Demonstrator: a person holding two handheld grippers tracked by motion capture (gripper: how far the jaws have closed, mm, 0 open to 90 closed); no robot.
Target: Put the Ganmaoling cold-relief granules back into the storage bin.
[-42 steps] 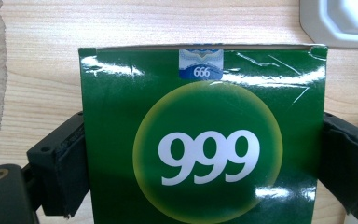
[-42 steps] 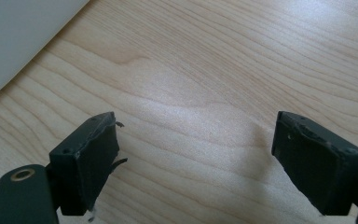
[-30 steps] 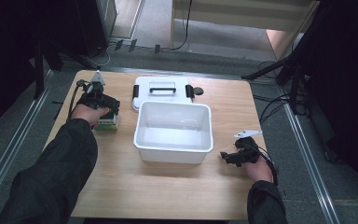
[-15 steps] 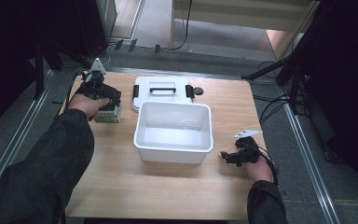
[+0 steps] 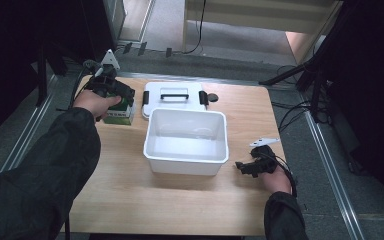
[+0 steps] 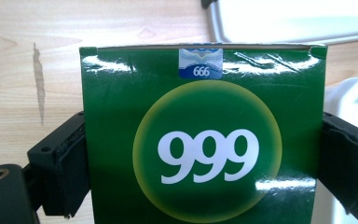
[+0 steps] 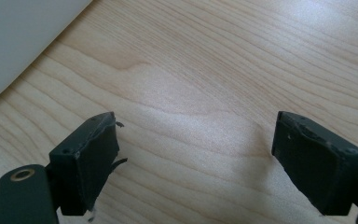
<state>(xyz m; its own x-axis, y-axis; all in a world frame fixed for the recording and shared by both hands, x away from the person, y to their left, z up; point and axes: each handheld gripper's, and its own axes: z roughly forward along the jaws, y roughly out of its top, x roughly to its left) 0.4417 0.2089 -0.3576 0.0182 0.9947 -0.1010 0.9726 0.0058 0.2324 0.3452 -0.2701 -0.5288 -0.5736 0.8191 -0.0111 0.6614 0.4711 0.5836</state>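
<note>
The green glossy cardboard box (image 6: 204, 140) sits at the back left of the light wooden desk (image 5: 130, 200), just beside the white plastic lid with the black handle (image 5: 172, 97) and near the back left corner of the open white plastic tub (image 5: 186, 140). The left gripper (image 5: 112, 97) has its jaws pinching the box across its two narrow sides, one black pad flat against each edge of the printed face. It looks a light thing — thin printed card, hollow or loosely packed by my guess — so it should lift with little effort, but the walls would dent under a hard squeeze and the shiny coating may slide against the pads. Holding it by the side panels near the middle, as here, seems the soundest place, since the folded edges there are stiffest. The face carries large white figures "999" inside a yellow-ringed circle, and a small blue seal at the top edge reads "666". The right gripper (image 5: 247, 167) rests low over bare wood at the tub's right — its jaws spread wide with nothing between them.
</note>
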